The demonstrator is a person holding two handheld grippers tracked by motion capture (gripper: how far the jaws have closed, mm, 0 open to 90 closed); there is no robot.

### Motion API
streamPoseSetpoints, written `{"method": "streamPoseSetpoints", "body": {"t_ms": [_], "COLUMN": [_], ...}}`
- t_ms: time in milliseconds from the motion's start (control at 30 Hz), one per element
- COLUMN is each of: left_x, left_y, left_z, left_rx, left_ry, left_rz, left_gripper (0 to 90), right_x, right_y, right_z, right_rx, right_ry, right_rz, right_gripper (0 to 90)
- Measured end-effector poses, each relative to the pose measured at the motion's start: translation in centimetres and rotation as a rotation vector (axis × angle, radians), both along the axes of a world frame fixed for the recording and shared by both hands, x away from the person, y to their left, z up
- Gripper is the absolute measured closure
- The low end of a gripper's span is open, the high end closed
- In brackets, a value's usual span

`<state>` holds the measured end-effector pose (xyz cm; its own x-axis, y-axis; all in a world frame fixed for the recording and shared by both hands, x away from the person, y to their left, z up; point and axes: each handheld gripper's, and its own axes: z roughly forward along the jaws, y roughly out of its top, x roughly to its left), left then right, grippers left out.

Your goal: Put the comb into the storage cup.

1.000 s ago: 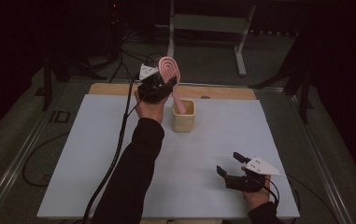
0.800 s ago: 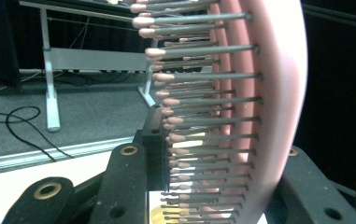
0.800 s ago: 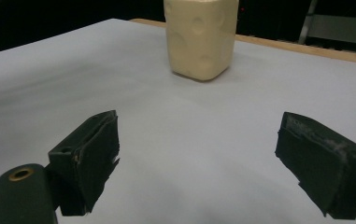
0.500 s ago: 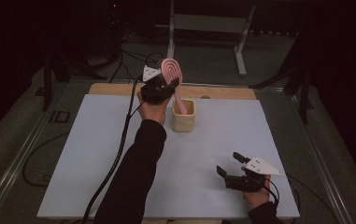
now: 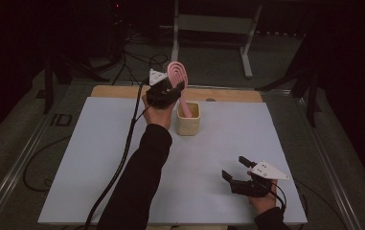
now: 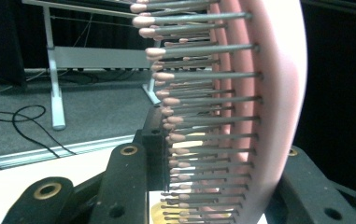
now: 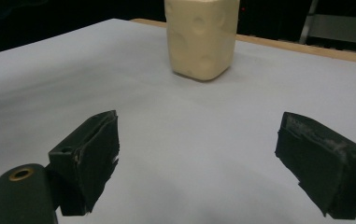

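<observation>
Item 1: pink hairbrush [image 5: 178, 79]. Held upright over the far middle of the counter [image 5: 98, 158], its handle reaching down into the cream cup [image 5: 188, 120]; whether the handle end touches the cup's bottom cannot be told. In the left gripper view the brush head [image 6: 264, 93] is seen edge-on, with rows of grey bristles ending in pink tips.

Item 2: left hand-held gripper [image 5: 168, 91]. Closed on the pink hairbrush just below its head, the black jaws pressed against either side of it. It is carried by a hand with a dark sleeve, and a black cable is trailed from it toward the near edge.

Item 3: cream cup. Stood upright on the counter's white sheet, just beside the left hand. In the right gripper view its dimpled wall [image 7: 202, 37] is seen further off.

Item 4: right hand-held gripper [image 5: 233, 168]. Held low at the near right of the counter, well apart from the cup, its jaws spread wide with nothing between them.
</observation>
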<state>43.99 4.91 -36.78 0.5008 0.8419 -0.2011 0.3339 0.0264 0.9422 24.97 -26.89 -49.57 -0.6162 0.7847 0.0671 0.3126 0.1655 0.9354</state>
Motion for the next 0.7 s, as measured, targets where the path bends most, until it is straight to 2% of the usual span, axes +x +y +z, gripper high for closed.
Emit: {"method": "streamPoseSetpoints", "body": {"t_ms": [700], "left_x": [0.1], "left_y": [-1.4], "left_z": [-1.4], "left_rx": [0.018], "left_ry": [0.007], "left_rz": [0.008], "left_gripper": [64.7], "right_x": [0.1], "right_y": [0.0], "right_z": [0.0], "right_rx": [0.003], "right_ry": [0.001], "right_rz": [0.001], "right_gripper": [13.3]}}
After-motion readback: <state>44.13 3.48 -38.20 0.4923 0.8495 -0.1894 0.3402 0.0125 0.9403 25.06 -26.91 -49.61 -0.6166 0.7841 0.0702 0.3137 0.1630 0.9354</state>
